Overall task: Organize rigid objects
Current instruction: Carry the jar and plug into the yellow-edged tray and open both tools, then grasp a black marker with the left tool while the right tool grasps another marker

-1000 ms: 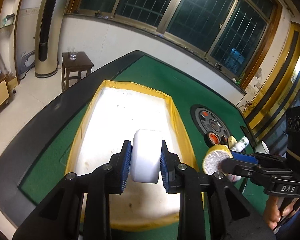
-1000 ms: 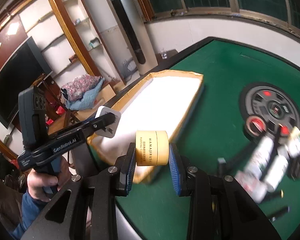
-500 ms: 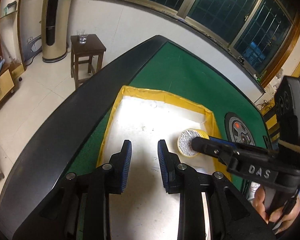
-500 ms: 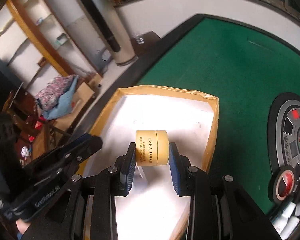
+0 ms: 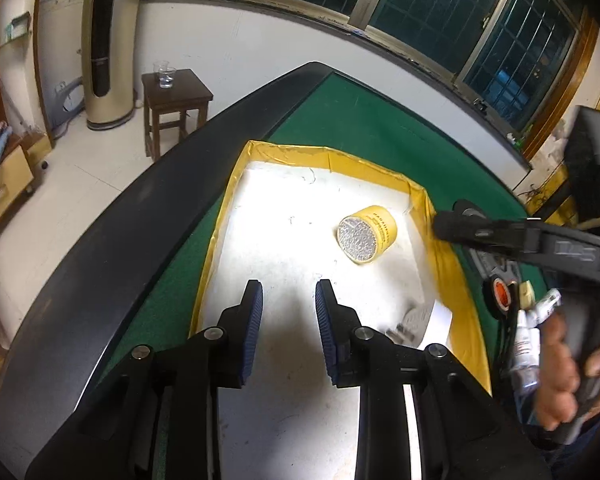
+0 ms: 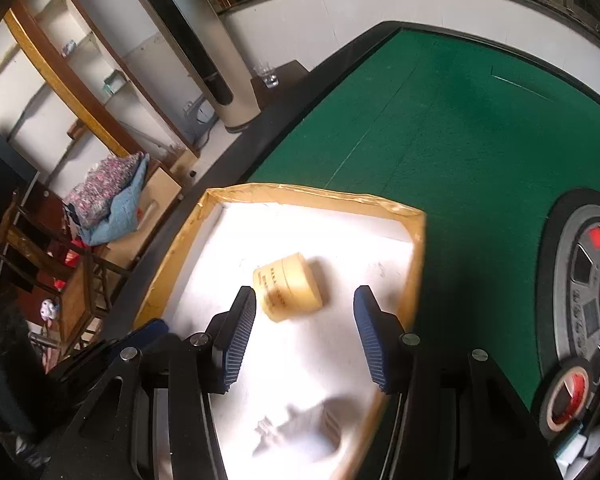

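A yellow round jar (image 5: 367, 239) lies on its side on the white floor of the yellow-rimmed tray (image 5: 284, 151), near its far right corner. It also shows in the right wrist view (image 6: 289, 287), just ahead of my open, empty right gripper (image 6: 305, 307). My left gripper (image 5: 289, 294) is open and empty over the tray's middle. A white object (image 5: 418, 320) lies in the tray to its right, blurred; it shows in the right wrist view (image 6: 300, 432) too. The right gripper's tip (image 5: 460, 226) hangs at the tray's right rim.
The tray (image 6: 312, 193) sits on a green felt table (image 6: 460, 120) with a black edge (image 5: 140, 216). A round grey disc (image 6: 588, 280), a tape roll (image 6: 568, 396) and small bottles (image 5: 528, 344) lie right of the tray. A wooden stool (image 5: 172, 100) stands beyond the table.
The left gripper let go of the white object, now lying in the tray. The right gripper carried the yellow jar over the tray, opened and dropped it there.
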The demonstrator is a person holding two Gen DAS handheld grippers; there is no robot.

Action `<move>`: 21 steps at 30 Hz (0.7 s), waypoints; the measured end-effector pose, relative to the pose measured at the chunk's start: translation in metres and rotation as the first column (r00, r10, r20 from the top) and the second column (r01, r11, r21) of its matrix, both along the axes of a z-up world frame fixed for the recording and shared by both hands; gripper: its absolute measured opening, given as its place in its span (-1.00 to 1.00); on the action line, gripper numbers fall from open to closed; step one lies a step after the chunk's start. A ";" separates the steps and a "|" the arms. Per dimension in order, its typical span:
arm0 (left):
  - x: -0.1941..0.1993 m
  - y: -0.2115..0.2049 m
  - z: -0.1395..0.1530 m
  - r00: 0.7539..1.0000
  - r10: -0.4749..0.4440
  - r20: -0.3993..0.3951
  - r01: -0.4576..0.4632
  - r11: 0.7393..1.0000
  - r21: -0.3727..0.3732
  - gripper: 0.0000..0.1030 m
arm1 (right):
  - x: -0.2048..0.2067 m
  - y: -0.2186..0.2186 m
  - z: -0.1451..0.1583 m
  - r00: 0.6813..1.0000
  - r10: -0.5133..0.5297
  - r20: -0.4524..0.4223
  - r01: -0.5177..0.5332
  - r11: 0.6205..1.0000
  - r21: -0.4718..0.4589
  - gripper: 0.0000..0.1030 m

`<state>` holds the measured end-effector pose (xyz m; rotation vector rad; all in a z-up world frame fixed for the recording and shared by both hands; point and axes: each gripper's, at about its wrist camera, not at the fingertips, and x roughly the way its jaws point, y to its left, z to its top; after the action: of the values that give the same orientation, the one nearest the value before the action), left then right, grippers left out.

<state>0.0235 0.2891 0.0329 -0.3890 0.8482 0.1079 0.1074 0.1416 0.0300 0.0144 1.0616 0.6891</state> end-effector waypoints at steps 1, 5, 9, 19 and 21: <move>-0.003 -0.003 0.001 1.000 0.011 0.001 -0.011 1.000 0.014 -0.52 | -0.007 -0.012 0.008 1.000 0.000 0.015 0.000 1.000 0.017 -0.10; -0.013 -0.008 -0.004 0.997 0.066 -0.030 -0.064 0.997 0.045 -0.52 | -0.029 -0.053 0.029 0.998 0.004 0.064 -0.007 0.998 0.054 -0.09; -0.024 -0.013 -0.001 0.997 0.078 0.005 -0.078 0.996 0.043 -0.52 | -0.060 -0.106 0.041 0.996 0.012 0.092 -0.021 0.995 0.100 -0.09; -0.082 -0.060 0.051 0.981 0.033 0.191 -0.049 0.996 0.076 -0.40 | -0.107 -0.227 0.029 0.988 -0.057 0.144 0.036 0.989 0.140 -0.09; -0.095 -0.085 0.051 0.984 -0.022 0.175 0.016 0.999 0.033 -0.21 | -0.111 -0.257 0.019 0.986 -0.078 0.146 0.058 0.989 0.135 -0.09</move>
<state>-0.0717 0.2037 0.0842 -0.3550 0.6752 0.0682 -0.0039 -0.1155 0.0486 0.1098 0.8658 0.6857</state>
